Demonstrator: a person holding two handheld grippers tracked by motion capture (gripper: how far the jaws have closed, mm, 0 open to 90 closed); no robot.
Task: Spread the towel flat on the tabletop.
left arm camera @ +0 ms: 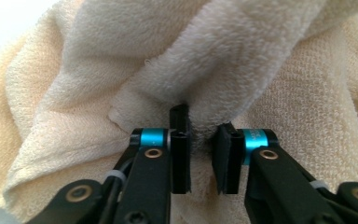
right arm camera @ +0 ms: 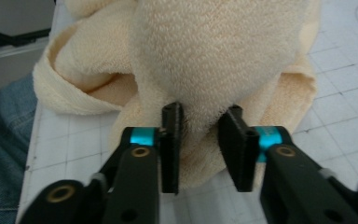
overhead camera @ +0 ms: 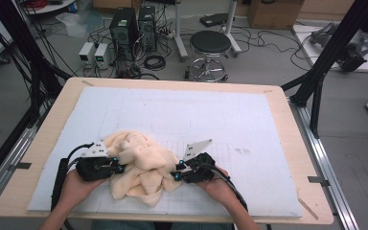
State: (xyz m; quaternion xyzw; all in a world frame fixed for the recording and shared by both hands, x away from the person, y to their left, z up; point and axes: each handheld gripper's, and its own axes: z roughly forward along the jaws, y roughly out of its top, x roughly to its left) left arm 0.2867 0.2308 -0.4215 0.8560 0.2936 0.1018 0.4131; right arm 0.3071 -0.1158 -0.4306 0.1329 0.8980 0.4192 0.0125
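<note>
A soft cream towel lies in a crumpled heap on the white mat, at about 6 o'clock on the table, close to the person's edge. The left gripper comes at the heap from 9 o'clock, and the left hand holds it from behind. The right gripper comes at the heap from 3 o'clock, held by the right hand. The two grippers point at each other with the towel between them. In the left gripper view, the left gripper has its two black jaws close together, with a thick fold of the towel pinched in the narrow gap. In the right gripper view, the right gripper has its jaws a bit farther apart, and a fat roll of the towel fills the gap and touches both jaws. The mat under the towel has a thin grid of lines. Blue jeans show at 9 o'clock in that view. On the floor behind the table, at 12 o'clock, stands a round black stool, and at 11 o'clock stand dark computer boxes with many cables.
</note>
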